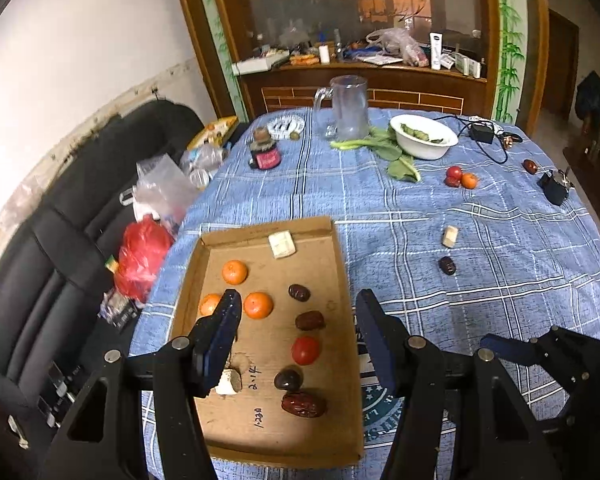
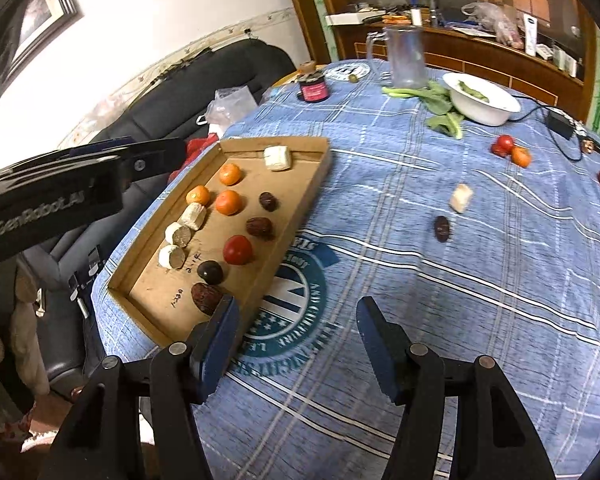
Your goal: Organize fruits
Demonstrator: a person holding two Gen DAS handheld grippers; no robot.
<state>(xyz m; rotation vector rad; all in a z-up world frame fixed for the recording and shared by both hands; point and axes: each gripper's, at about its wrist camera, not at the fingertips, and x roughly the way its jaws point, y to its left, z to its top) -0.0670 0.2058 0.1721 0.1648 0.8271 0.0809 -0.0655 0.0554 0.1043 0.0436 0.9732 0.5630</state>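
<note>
At the left edge of the table, a shallow cardboard tray (image 1: 342, 280) rests on the blue plaid tablecloth (image 1: 480, 240), beside a black sofa (image 1: 60, 240). Inside the tray, three oranges (image 2: 229, 202) sit toward its left side, with three pale cut cylinders (image 2: 179, 234) lined up nearer the camera in the right wrist view and a white block (image 1: 282, 244) at the far wall. To their right runs a row of dark dates (image 1: 310, 320), a red tomato (image 1: 305, 350) among them and a large wrinkled date (image 1: 303, 404) nearest. The left gripper (image 1: 298, 314) hangs over the tray, its jaws spread wide and holding nothing. The right gripper (image 2: 294, 320) hovers just beside the tray's right wall over a round printed emblem (image 2: 292, 312) on the cloth — also wide open and empty. Farther right on the cloth lie a loose date (image 2: 441, 229) and a pale chunk (image 2: 461, 198), well apart from the tray. Beyond them sit a small cluster of tomatoes and an orange (image 2: 512, 150), a white bowl (image 2: 484, 110) with leafy greens (image 2: 440, 108) beside it, and a clear pitcher (image 2: 406, 56).
</note>
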